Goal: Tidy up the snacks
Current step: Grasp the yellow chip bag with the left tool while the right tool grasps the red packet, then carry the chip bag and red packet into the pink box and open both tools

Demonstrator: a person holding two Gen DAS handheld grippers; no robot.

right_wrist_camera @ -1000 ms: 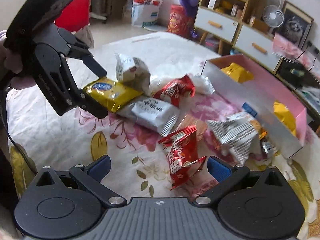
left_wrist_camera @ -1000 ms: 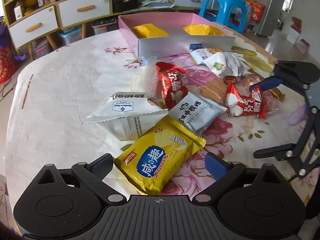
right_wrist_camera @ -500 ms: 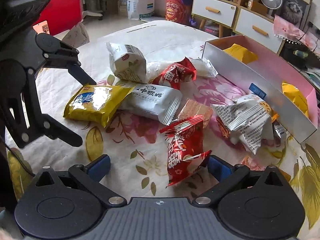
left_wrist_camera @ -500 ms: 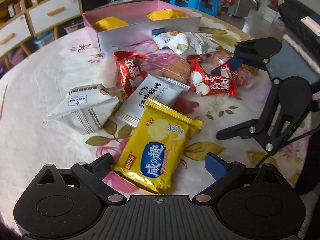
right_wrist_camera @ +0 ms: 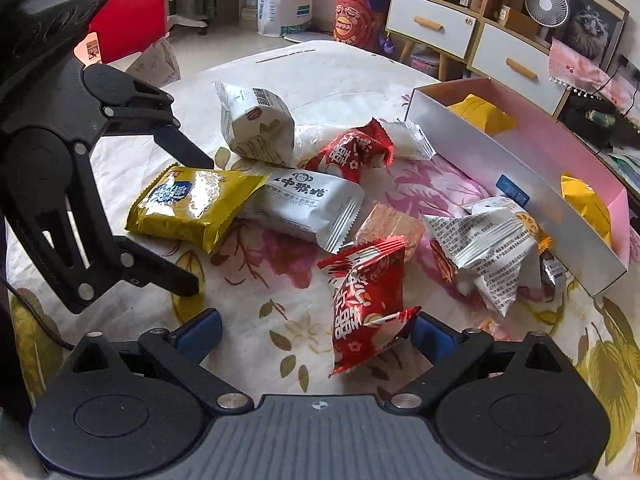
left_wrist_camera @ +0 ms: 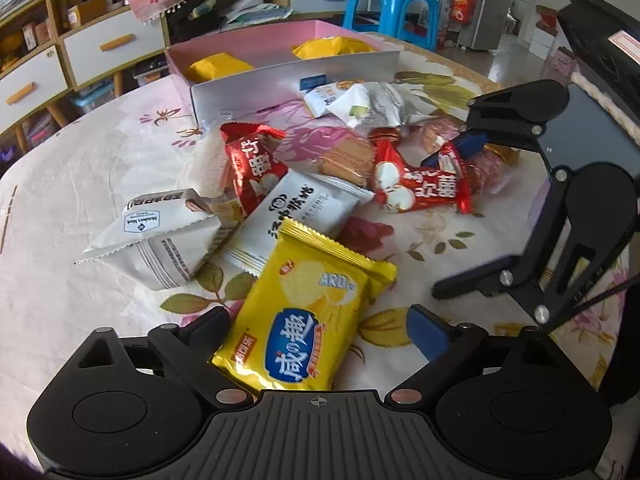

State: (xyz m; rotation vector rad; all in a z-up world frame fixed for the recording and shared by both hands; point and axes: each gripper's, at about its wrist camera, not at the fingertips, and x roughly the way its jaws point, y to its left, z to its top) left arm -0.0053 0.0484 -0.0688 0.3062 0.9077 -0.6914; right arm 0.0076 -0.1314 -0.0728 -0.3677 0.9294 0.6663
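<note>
While both sets of jaws close, the left gripper straddles the yellow packet at 6 o'clock, pads not yet pressing; the right gripper frames a red packet (likewise ungripped). The pink box sits at 12 o'clock.

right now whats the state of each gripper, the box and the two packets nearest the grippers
left gripper: jaws closing, yellow packet between them, pads not pressing yet
right gripper: jaws closing, red packet between them, not gripped
yellow packet: sealed, flat on the tablecloth
red packet: sealed, crumpled, lying on the tablecloth
pink box: open, two yellow bags inside
</note>
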